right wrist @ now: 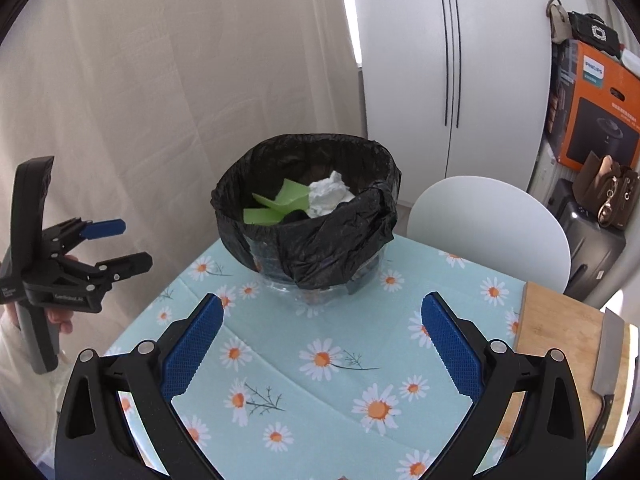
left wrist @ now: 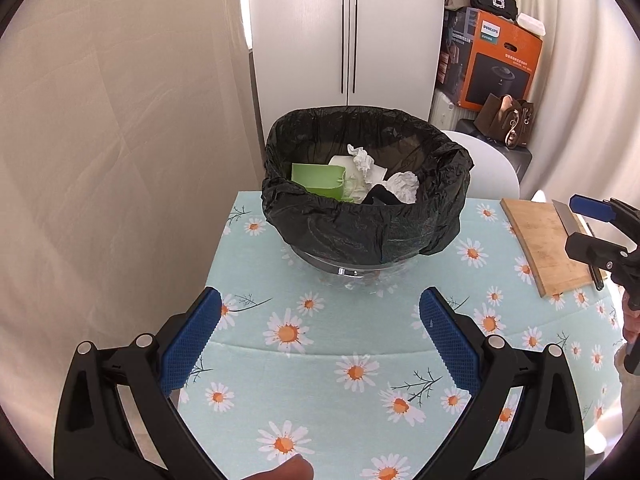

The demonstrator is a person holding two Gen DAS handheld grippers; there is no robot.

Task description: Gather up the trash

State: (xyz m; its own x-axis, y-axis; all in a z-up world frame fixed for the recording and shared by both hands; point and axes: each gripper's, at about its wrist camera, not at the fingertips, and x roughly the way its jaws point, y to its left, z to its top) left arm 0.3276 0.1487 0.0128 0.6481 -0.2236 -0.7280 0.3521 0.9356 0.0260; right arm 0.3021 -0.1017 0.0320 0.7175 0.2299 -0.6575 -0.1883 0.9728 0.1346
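Trash (left wrist: 360, 176): two green pieces, several white wads, in one bin (left wrist: 360, 224); left gripper (left wrist: 320, 336) and right gripper (right wrist: 322, 338) released, empty

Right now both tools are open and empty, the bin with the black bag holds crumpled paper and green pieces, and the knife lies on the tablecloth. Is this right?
Not quite. The knife lies on the wooden cutting board, not on the tablecloth; the right wrist view shows it. The rest is right.

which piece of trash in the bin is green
The folded green carton, lying at the left of the black-lined bin; the crumpled tissues beside it are white.
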